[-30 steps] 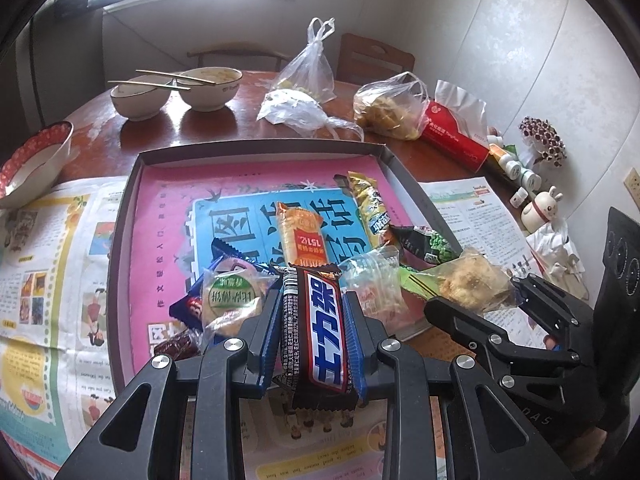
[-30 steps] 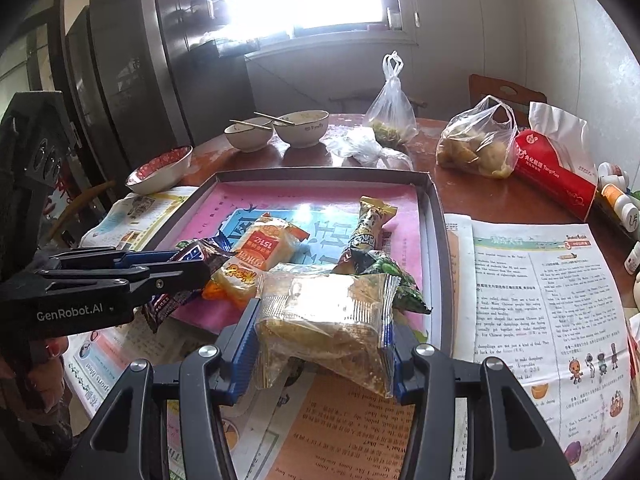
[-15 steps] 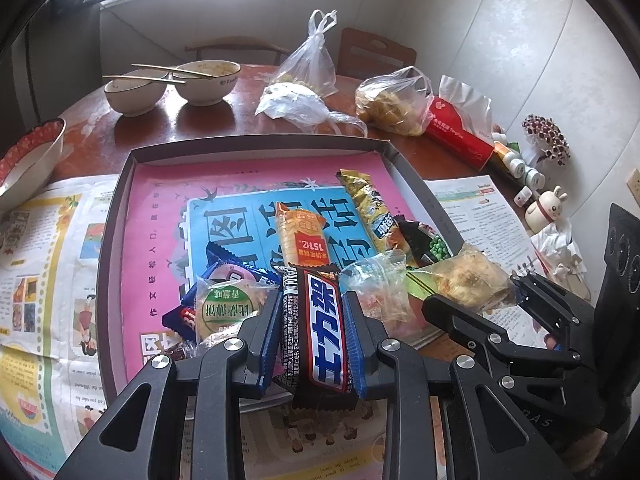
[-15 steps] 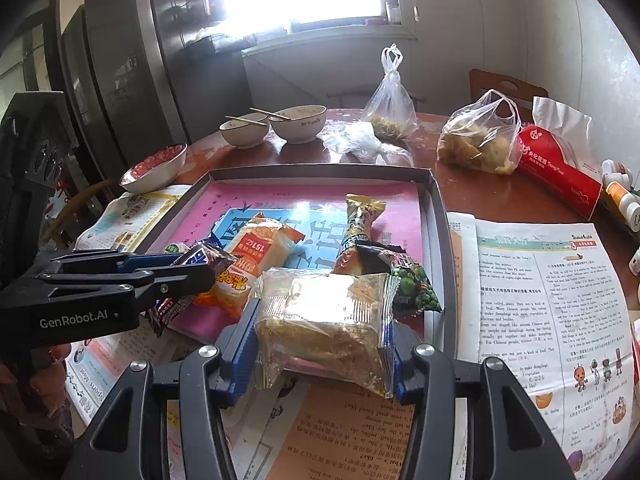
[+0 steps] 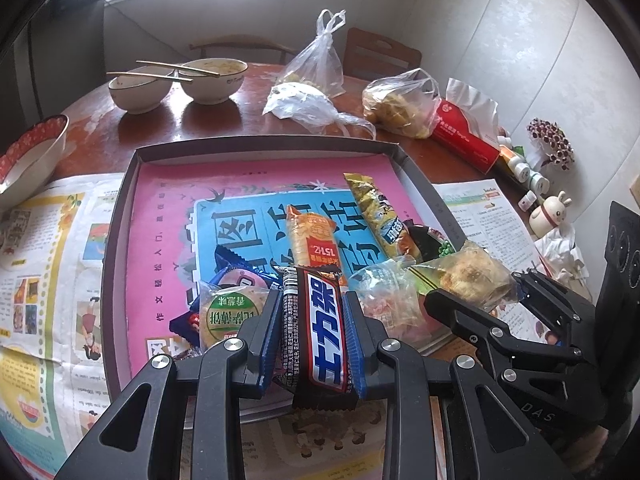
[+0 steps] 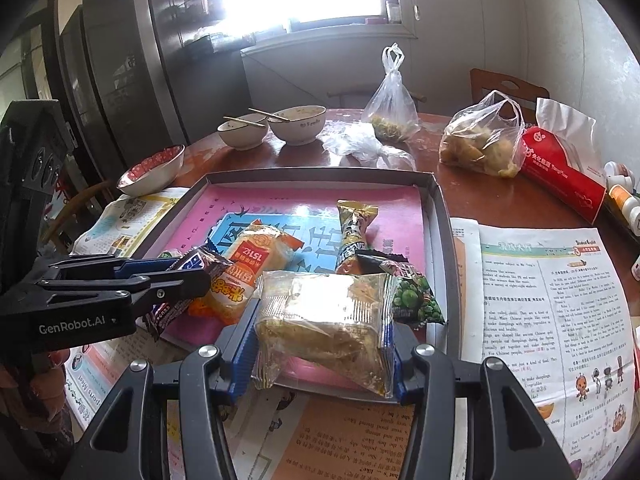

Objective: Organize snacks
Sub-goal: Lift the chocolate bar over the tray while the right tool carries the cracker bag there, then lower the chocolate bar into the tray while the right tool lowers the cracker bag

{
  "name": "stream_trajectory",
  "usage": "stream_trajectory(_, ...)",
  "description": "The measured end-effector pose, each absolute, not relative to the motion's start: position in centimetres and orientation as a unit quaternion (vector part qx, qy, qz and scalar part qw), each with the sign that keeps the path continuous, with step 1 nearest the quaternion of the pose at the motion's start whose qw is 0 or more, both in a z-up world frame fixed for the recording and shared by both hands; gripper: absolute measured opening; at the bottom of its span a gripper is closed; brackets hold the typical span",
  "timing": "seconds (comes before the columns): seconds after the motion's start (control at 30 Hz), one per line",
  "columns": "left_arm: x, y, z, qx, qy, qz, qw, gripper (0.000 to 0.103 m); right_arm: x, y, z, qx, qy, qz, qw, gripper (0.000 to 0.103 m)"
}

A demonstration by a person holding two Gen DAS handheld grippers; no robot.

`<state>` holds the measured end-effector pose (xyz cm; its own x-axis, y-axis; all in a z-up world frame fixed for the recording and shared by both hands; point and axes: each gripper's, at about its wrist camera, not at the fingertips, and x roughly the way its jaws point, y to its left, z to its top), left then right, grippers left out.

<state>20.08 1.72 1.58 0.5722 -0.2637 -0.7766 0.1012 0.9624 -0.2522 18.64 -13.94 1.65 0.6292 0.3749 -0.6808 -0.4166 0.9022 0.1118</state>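
Note:
My left gripper (image 5: 312, 320) is shut on a dark chocolate bar (image 5: 322, 332) with a blue and white label, held over the near edge of the grey tray (image 5: 120, 216). My right gripper (image 6: 324, 328) is shut on a clear-wrapped pastry pack (image 6: 324, 320), also over the tray's near edge (image 6: 438, 216). In the tray lie an orange cracker pack (image 5: 310, 236), a yellow snack stick (image 5: 376, 208), a green pea bag (image 6: 412, 300), a round green-label cake (image 5: 228, 312) and a blue packet (image 5: 236, 276). Each gripper shows in the other's view: the right one (image 5: 476, 284) and the left one (image 6: 176, 272).
Newspapers (image 6: 552, 300) cover the wooden table around the tray. Behind it stand two bowls with chopsticks (image 5: 176, 80), a red-rimmed bowl (image 5: 28, 152), plastic food bags (image 5: 400, 104), a red tissue pack (image 6: 560, 172) and small bottles (image 5: 524, 168) by the wall.
Both grippers have moved forward over the tray's near edge with their snacks still held. The tray and its contents appear closer and lower in both views.

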Motion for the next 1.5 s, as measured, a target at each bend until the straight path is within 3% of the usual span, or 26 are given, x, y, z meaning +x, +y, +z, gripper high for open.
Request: stream_trajectory(1.5, 21.6, 1.6, 1.2, -0.083, 0.461, -0.126, 0.874, 0.031, 20.6, -13.4, 1.0, -0.024, 0.386, 0.192, 0.902, 0.053)
